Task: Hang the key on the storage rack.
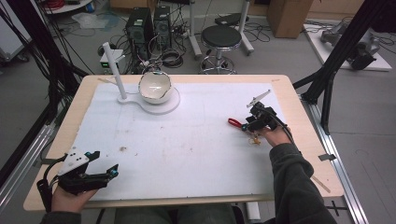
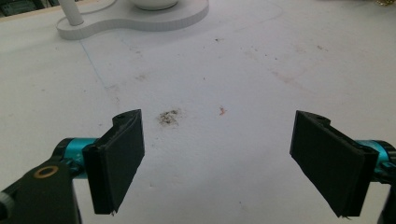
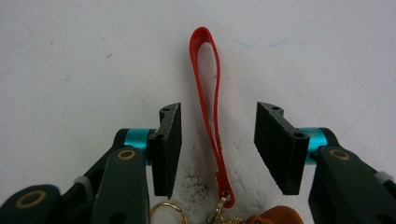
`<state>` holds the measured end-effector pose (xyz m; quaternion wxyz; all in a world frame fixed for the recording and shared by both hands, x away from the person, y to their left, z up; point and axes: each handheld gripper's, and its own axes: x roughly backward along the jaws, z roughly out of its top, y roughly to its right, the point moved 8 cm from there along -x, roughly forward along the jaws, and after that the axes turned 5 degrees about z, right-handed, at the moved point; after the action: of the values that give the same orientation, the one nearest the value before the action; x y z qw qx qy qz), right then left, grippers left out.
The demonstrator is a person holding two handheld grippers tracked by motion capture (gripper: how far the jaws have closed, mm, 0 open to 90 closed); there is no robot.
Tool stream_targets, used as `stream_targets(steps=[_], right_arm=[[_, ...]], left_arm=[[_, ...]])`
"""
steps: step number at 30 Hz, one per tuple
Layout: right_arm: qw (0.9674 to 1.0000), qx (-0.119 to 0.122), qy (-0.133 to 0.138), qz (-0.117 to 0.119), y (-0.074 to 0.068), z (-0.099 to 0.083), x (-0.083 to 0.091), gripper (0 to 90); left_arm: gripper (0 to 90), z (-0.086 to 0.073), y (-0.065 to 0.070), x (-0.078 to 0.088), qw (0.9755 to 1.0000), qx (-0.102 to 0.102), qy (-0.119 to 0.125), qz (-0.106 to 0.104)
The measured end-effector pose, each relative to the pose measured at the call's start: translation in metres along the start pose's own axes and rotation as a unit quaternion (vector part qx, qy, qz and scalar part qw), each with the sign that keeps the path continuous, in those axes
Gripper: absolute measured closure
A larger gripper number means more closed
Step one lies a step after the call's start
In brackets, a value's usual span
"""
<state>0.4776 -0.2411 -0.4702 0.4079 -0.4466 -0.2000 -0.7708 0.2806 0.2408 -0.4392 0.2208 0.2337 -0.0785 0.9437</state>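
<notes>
Keychain charm [image 3: 275, 215] cut off, red strap [image 3: 208, 98] between right gripper [image 3: 217, 149] fingers

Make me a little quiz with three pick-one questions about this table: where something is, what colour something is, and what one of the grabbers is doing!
1. Where is the white bowl?
A. far side of the table, on a white stand
B. in the left gripper
C. on the floor

2. What colour is the strap loop?
A. blue
B. red
C. green

3. How is the right gripper?
A. clamped on the bowl
B. fingers either side of the loop, not touching
C. squeezed shut

Answers: 1 A, it sits on the stand. 2 B, plainly red. 3 B, gaps show beside both fingers.
</notes>
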Motion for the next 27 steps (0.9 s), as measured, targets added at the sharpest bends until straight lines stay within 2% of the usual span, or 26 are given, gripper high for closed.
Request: stream_targets(steps=[6,15,27], right_arm=[[0.9998,0.007,-0.017,-0.001,-0.001,-0.002,-0.005,55.6],[0.9989,0.026,-0.039,-0.005,-0.002,-0.004,-0.011,64.7],[0.9977,0.037,-0.055,-0.007,-0.003,-0.006,-0.015,72.0]], left_arm=[[18.2,0.000,-0.001,0.000,1.0000,0.000,0.000,-0.001],[18.2,0.000,0.000,0.000,1.0000,0.001,0.000,-0.001],[18.2,0.000,0.000,0.000,1.0000,0.001,0.000,-0.002]])
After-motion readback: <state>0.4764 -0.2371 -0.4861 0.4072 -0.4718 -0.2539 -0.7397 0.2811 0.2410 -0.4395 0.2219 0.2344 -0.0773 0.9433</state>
